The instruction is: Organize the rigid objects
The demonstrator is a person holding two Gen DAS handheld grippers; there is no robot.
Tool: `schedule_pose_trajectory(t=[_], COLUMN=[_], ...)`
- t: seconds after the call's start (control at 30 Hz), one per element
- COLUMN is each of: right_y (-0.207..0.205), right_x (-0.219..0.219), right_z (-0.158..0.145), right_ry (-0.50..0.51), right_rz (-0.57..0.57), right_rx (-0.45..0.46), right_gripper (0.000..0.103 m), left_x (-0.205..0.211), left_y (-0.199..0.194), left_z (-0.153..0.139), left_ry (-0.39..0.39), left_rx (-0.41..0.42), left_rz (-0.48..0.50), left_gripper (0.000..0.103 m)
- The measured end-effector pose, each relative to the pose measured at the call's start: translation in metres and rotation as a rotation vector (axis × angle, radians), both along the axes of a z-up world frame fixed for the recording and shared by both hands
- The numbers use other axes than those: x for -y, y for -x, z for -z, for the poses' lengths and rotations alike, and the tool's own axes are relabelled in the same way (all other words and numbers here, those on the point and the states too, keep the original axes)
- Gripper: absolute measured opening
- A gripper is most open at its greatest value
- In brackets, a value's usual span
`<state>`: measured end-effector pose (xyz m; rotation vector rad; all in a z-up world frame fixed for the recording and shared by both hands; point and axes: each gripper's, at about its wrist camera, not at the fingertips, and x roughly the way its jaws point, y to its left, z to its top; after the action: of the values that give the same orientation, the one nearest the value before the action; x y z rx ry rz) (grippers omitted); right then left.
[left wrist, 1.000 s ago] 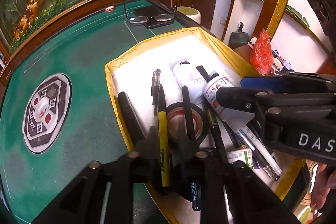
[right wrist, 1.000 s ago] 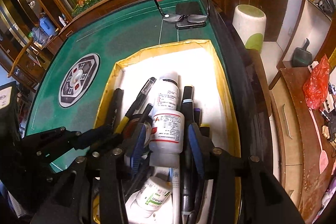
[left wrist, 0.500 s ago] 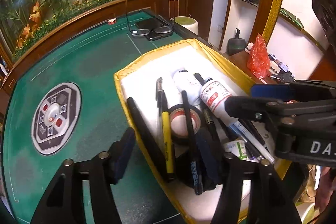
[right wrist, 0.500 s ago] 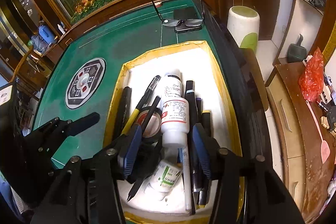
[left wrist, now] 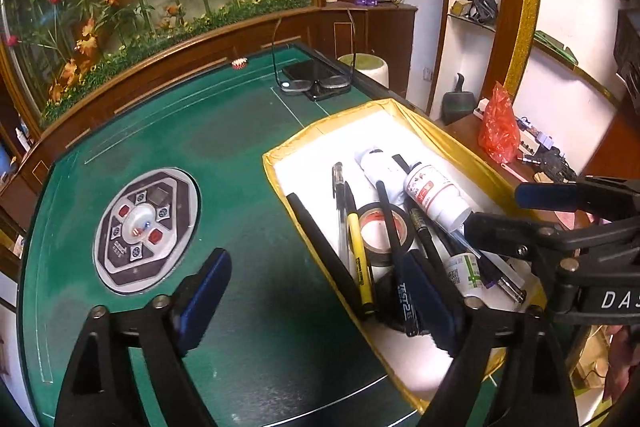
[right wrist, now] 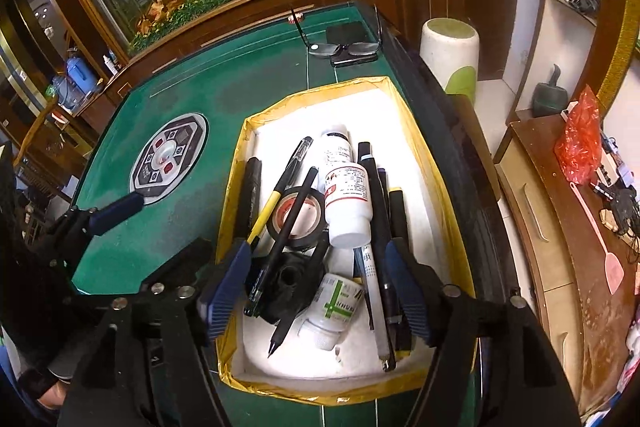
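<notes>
Contents of yellow-rimmed tray [right wrist: 404,115], centre frame: pens, tape roll [right wrist: 298,217], white bottle [right wrist: 347,205]. All look light, stiff and slippery; grip bottle mid-body. Left tool [left wrist: 320,301] and right tool [right wrist: 316,291] have just been opening; both empty.

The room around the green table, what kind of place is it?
Probably a home game room: the green table has a built-in dice panel like an automatic mahjong table, and there are eyeglasses and cluttered shelves.
</notes>
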<state>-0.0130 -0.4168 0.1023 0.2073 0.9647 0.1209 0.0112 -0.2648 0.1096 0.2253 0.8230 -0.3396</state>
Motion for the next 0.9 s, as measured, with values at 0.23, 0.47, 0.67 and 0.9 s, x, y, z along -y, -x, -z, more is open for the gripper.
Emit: schedule_pose_trajectory(t=[0.23,0.47,0.67,0.9], right_y=[0.023,0.044,0.046,0.049], right_x=[-0.001,0.000,0.000,-0.002], right_z=[0.000,0.012,0.009,0.003], right_ry=[-0.004,0.001,-0.002,0.007], right_rz=[0.029,0.046,0.055,0.052], right_rx=[0.022,0.021,0.038,0.065], right_gripper=[0.088,0.088,0.088,0.088], left_x=[-0.021,-0.052,-0.041,-0.023], left_y=[0.018,0.041,0.053,0.080], left_z=[-0.012,-0.023,-0.035,-0.044], left_ry=[-0.010,0.033,-0.043,-0.120], left_rx=[0.038,0.019,-0.018,0.101], left_rz=[0.047,0.046,0.096,0.152], left_gripper=[0.102,0.102,0.101,0.102])
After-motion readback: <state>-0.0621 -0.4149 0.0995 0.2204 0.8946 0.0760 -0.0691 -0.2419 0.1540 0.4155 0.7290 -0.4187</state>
